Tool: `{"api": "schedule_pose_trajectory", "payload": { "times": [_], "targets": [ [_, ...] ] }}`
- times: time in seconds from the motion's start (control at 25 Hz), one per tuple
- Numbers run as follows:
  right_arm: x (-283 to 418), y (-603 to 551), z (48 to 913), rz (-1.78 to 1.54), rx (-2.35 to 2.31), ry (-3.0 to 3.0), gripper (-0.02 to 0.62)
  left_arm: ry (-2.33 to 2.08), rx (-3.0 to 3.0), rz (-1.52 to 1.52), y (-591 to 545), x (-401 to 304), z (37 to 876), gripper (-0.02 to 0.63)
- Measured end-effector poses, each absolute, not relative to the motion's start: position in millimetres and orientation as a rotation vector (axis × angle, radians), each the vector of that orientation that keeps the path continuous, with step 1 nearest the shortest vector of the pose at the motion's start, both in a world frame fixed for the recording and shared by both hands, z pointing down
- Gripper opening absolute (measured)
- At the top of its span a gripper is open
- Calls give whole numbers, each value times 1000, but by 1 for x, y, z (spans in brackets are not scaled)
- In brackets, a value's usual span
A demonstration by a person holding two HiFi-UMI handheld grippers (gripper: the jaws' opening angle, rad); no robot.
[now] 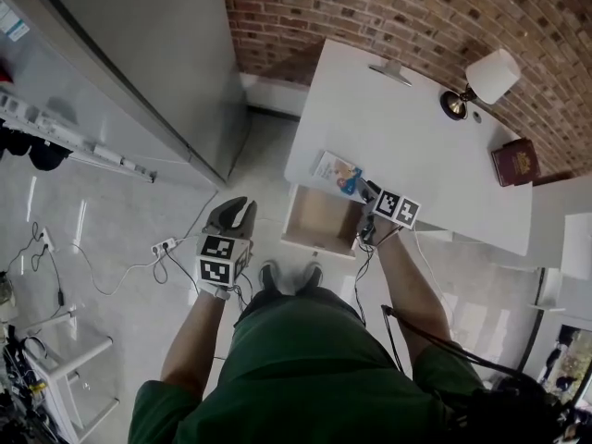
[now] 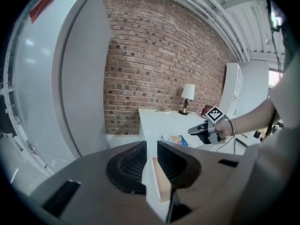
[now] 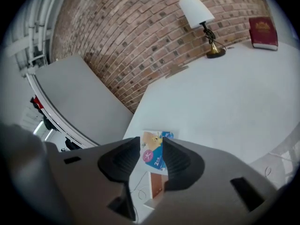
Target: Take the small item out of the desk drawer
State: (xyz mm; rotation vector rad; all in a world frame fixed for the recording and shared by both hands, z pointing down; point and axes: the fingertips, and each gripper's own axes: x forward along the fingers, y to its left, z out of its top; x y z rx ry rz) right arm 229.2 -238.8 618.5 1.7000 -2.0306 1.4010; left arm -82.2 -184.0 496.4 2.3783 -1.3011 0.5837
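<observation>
The small packet (image 1: 339, 173) lies flat on the white surface (image 1: 416, 128), just behind the open drawer (image 1: 319, 222), so it looks safely out. The right tongs (image 1: 368, 191) are wide open around it, gripping nothing. The left tongs (image 1: 231, 214), left of the drawer, are slightly open and empty, waiting out of the way.

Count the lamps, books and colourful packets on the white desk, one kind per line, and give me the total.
Lamp: 1
Book: 1
Packet: 1
Total: 3
</observation>
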Motion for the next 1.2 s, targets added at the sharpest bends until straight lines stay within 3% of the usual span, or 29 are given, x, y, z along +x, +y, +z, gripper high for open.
{"api": "schedule_pose_trajectory", "payload": {
  "times": [0.64,1.2],
  "targets": [
    [189,-269,397,796,1746,-2451,100,-1402,2598,369,-250,-60,357,61],
    [143,-237,222,-18,1740,-2626,34,-1360,2871,66,-251,-6,215,61]
  ]
}}
